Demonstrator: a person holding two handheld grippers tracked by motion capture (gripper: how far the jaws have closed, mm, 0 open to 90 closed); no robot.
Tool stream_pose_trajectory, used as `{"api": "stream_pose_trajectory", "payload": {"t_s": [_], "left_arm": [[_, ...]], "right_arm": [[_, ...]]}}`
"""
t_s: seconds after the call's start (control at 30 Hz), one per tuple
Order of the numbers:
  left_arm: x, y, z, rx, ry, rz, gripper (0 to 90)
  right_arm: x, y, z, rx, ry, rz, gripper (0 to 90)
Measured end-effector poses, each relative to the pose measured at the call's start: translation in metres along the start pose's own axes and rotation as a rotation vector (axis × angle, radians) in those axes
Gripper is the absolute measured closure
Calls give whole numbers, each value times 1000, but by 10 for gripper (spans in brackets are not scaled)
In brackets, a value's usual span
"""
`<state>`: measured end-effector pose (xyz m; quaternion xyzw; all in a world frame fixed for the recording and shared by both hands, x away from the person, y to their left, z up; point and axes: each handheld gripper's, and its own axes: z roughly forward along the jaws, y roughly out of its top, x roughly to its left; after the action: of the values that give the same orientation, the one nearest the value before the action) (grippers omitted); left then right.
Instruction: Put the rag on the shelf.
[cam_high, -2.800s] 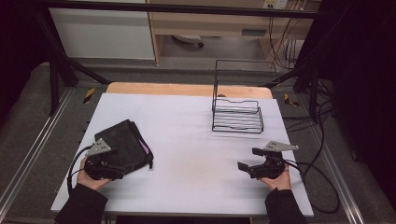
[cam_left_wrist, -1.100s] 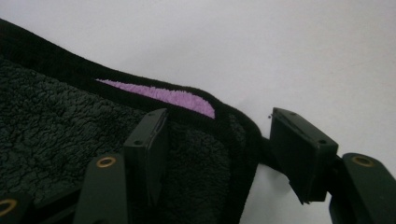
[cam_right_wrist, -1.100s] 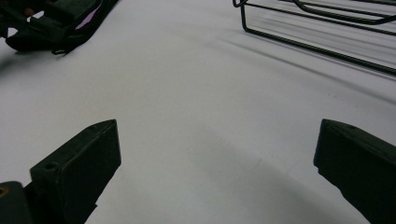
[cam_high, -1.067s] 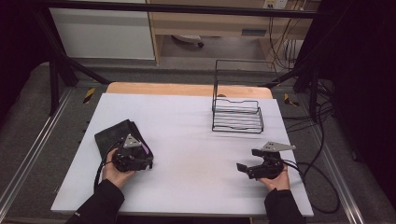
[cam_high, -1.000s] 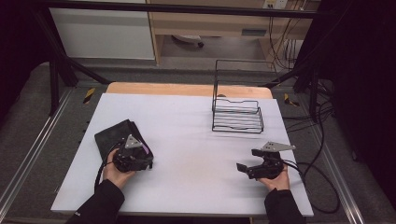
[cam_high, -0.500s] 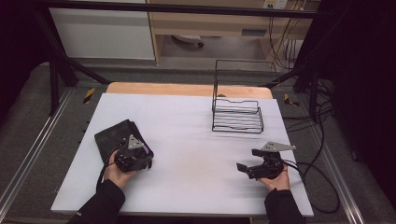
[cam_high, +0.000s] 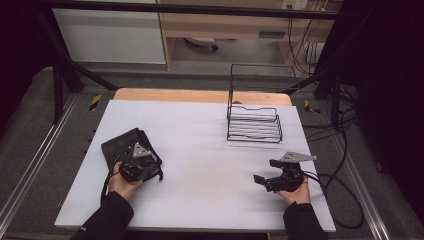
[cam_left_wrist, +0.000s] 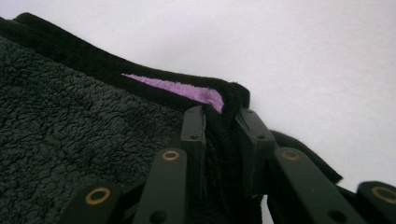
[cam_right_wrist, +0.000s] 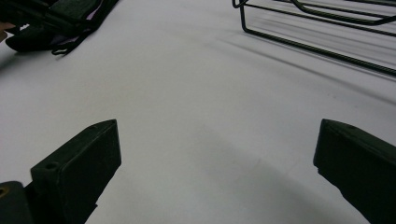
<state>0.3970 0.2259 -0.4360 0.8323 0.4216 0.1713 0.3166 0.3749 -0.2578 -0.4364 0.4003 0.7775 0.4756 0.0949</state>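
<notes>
- One black cloth (cam_high: 122, 147), left of centre on the bench (cam_high: 200, 130).
- Left tool (cam_left_wrist: 222, 135) has just been closing, pinching the cloth's edge.
- Right tool (cam_right_wrist: 215, 154) wide, holding nothing.
- One wire rack (cam_high: 254, 122), upper right.

A person in black long sleeves holds a black two-jaw tool in each hand. The left tool (cam_high: 141, 161) and the right tool (cam_high: 263, 177) each carry a grey three-cornered plate and trail a black cable. Brass-coloured rivets dot the left tool's ribbed black jaws.
</notes>
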Motion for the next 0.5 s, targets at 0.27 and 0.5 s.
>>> {"api": "stream_pose_trajectory", "payload": {"t_s": [0.27, 0.5], "left_arm": [[-6, -10, -7, 11, -31, 14, 576], [-18, -9, 1, 10, 66, 60, 571]], "right_arm": [[0, 0, -1, -5, 0, -3, 12], [0, 0, -1, -5, -2, -3, 12]]}}
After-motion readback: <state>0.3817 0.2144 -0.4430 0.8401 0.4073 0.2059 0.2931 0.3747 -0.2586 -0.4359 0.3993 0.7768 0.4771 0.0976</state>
